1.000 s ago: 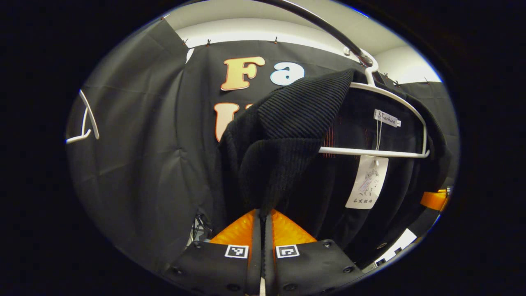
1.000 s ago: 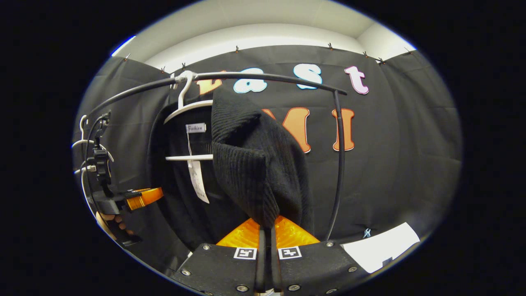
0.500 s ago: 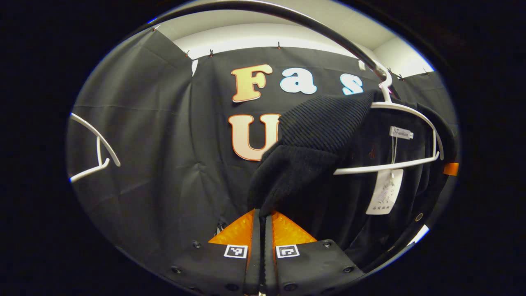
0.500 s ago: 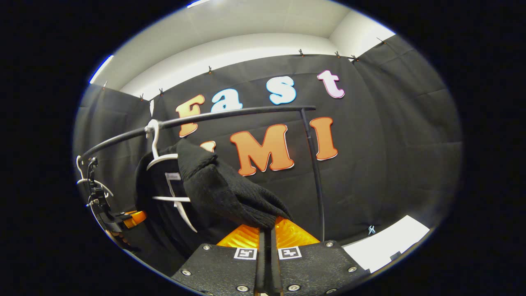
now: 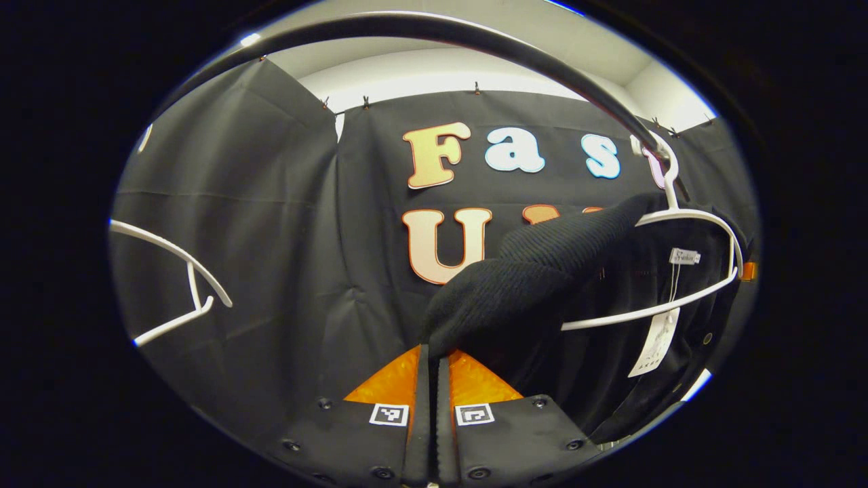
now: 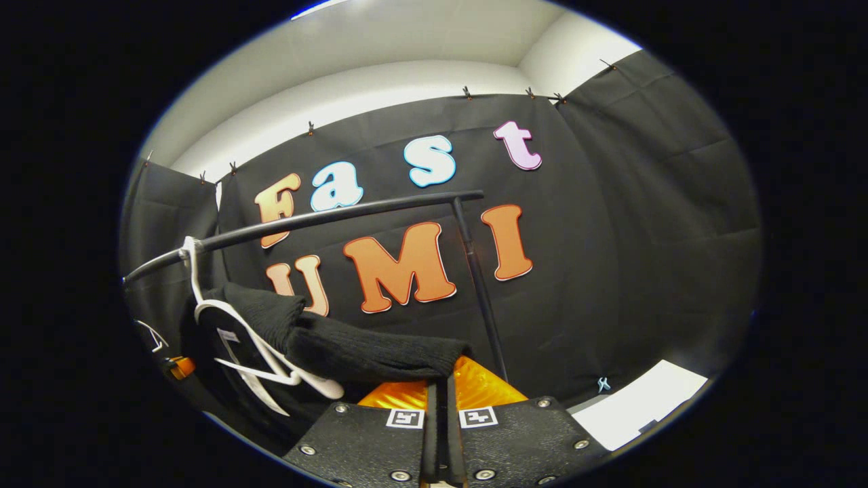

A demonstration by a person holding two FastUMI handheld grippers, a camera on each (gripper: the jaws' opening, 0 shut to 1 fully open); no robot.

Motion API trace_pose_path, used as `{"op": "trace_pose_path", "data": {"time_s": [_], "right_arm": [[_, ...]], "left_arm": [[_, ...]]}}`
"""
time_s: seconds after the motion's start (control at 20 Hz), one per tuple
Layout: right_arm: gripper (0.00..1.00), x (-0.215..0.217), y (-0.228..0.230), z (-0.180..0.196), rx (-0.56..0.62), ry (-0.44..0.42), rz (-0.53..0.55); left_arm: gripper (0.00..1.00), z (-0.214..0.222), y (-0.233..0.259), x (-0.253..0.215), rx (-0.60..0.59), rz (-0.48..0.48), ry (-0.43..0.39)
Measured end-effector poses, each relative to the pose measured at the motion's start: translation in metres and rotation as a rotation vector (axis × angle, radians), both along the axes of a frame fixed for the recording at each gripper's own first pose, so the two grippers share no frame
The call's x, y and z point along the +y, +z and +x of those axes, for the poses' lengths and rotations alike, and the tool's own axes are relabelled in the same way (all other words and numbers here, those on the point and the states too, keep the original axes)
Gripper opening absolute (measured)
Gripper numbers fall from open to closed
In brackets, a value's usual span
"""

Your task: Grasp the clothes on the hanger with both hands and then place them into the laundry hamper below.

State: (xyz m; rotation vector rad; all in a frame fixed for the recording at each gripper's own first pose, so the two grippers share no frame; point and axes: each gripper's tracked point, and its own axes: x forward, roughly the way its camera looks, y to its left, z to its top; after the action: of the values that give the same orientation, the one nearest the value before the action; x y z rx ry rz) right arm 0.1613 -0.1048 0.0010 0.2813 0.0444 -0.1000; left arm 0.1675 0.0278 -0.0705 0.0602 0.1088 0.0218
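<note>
A black knitted garment (image 5: pixel 542 285) hangs on a white hanger (image 5: pixel 698 224) from the black rail (image 5: pixel 475 41). My left gripper (image 5: pixel 434 356) is shut on one shoulder of it and stretches the knit out sideways. In the right gripper view the same black garment (image 6: pixel 366 349) is drawn out from the white hanger (image 6: pixel 251 332). There my right gripper (image 6: pixel 441 376) is shut on its other shoulder. A white paper tag (image 5: pixel 654 342) dangles inside the garment. The hamper is hidden.
A second, bare white hanger (image 5: pixel 183 285) hangs at the left of the left gripper view. The rail's upright post (image 6: pixel 478 285) stands just behind my right gripper. A white patch (image 6: pixel 644 403) lies low at the right. The other gripper (image 6: pixel 178 367) shows far left.
Both grippers have pulled outward and away from the rail, and the garment's shoulders now stretch out flatter. The hanger has tilted and sits farther off in both views.
</note>
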Motion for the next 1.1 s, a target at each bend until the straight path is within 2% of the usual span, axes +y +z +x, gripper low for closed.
{"op": "trace_pose_path", "data": {"time_s": [0.1,0.3,0.45,0.65,1.1], "right_arm": [[0.05,0.003,-0.013,0.017,0.026,0.022,0.001],[0.05,0.021,-0.049,0.032,0.071,0.076,0.041],[0.05,0.034,-0.081,0.037,0.099,0.121,0.137],[0.04,0.052,-0.12,0.04,0.159,0.168,0.261],[0.05,0.114,-0.2,0.026,0.314,0.243,0.235]], "left_arm": [[0.14,-0.001,0.009,0.006,-0.006,0.006,0.018],[0.11,-0.001,0.01,0.028,-0.005,-0.004,0.045],[0.14,-0.001,0.005,0.032,0.002,-0.024,0.055],[0.12,0.002,-0.009,0.038,0.022,-0.096,0.065],[0.12,-0.028,-0.052,0.069,0.088,-0.033,0.141]]}}
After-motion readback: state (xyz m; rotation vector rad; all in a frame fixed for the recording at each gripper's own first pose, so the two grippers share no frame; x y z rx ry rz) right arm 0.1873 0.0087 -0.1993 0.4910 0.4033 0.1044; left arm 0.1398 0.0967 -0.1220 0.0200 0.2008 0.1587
